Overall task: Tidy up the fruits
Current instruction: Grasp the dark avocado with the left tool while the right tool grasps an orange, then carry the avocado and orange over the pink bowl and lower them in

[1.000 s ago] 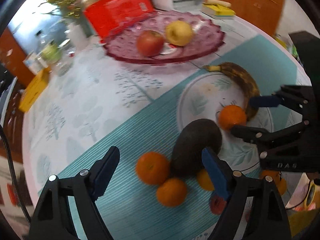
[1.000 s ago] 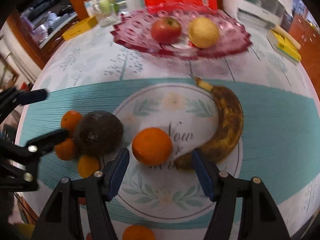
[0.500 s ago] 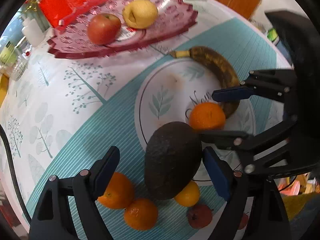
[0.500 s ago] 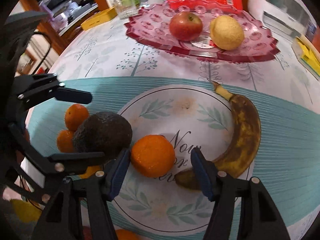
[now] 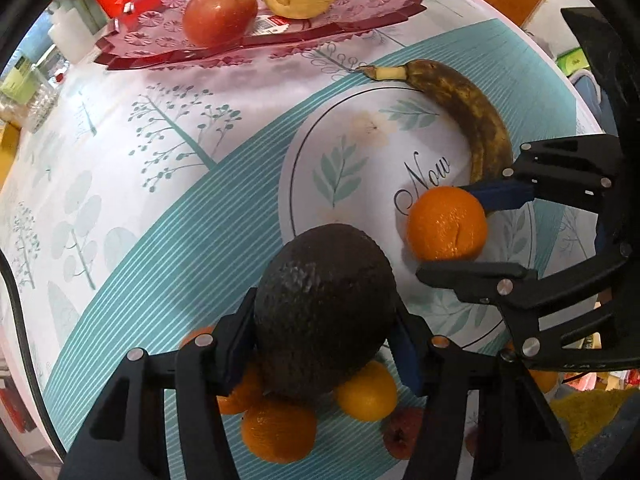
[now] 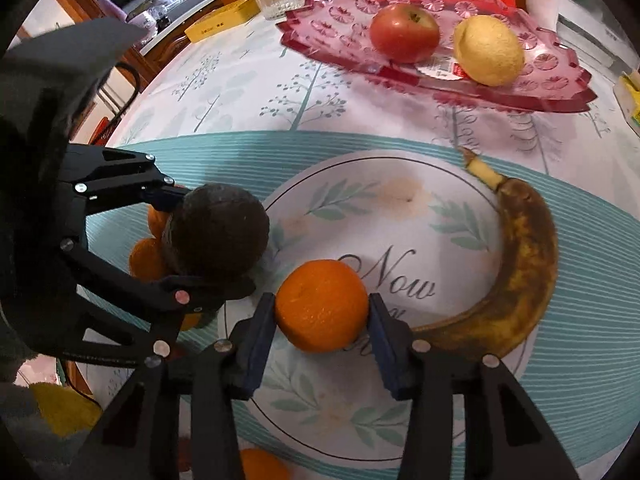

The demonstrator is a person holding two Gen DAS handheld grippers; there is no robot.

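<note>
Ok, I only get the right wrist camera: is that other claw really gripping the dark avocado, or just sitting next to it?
Observer: Gripping. The left wrist view shows the left gripper with a blue pad pressed on each side of the avocado.
Visitor: What are the orange bits behind it?
Observer: Three small citrus, bunched at the avocado's near end; the orange one is in full sight there.
Visitor: Anything else down there?
Observer: A small reddish fruit beside the yellowish citrus.
</note>
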